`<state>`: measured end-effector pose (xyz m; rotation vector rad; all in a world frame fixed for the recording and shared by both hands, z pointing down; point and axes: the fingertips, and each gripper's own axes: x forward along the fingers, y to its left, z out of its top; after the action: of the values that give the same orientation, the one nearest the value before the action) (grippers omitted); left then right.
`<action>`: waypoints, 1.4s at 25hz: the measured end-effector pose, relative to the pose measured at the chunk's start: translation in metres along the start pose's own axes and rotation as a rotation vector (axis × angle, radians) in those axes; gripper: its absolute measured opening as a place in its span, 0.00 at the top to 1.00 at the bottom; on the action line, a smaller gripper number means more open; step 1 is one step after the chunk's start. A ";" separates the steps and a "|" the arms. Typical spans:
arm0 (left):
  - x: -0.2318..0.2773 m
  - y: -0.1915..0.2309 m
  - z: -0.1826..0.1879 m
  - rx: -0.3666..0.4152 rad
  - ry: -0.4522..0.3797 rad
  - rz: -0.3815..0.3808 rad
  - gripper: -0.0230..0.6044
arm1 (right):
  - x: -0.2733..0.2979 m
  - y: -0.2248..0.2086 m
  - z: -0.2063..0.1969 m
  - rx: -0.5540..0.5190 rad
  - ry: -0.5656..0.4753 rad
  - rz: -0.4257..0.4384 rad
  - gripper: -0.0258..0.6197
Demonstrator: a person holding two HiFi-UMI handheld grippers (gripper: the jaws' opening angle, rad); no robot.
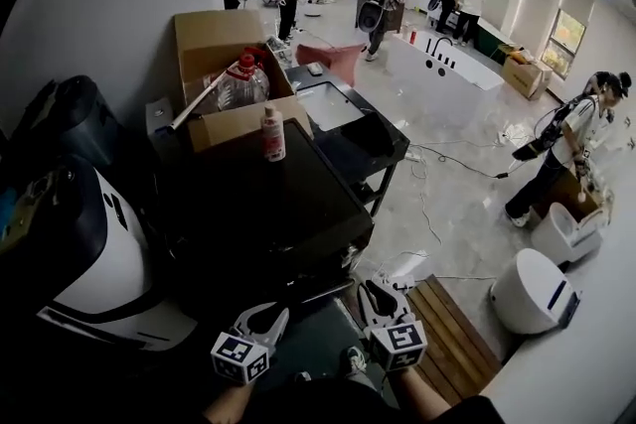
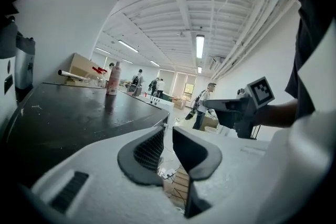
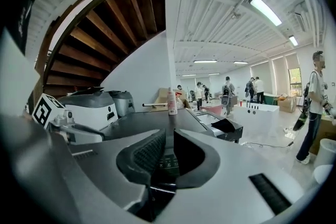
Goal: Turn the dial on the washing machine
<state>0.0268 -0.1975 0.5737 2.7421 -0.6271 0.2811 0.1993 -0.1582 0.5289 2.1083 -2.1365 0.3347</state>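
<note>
The washing machine shows as a black, glossy flat top in the middle of the head view, with a pink-and-white bottle standing on it. I cannot make out a dial in any view. Both grippers hover at its near edge. My left gripper has a narrow gap between its jaws and nothing in it. My right gripper has its jaws almost together and empty, above a dark panel with small markings. In the left gripper view the right gripper's marker cube is at the right.
A cardboard box holding a water jug stands behind the machine. A white-and-black appliance sits to the left, a black stand with a white basin behind. Wooden slats, cables and white round units lie to the right. Several people stand farther off.
</note>
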 end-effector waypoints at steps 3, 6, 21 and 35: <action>-0.002 -0.003 -0.002 0.014 0.009 -0.032 0.89 | -0.012 0.006 -0.002 0.015 -0.003 -0.024 0.92; -0.005 -0.006 -0.005 0.028 0.018 -0.054 0.93 | -0.021 0.014 -0.005 0.013 -0.003 -0.034 0.96; -0.017 -0.012 -0.019 0.041 0.046 -0.128 0.95 | -0.043 0.037 -0.021 -0.030 0.015 -0.107 0.96; -0.020 -0.017 -0.020 0.047 0.041 -0.136 0.95 | -0.046 0.041 -0.024 -0.015 0.027 -0.107 0.96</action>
<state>0.0144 -0.1683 0.5831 2.8001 -0.4261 0.3226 0.1578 -0.1074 0.5378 2.1861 -1.9962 0.3330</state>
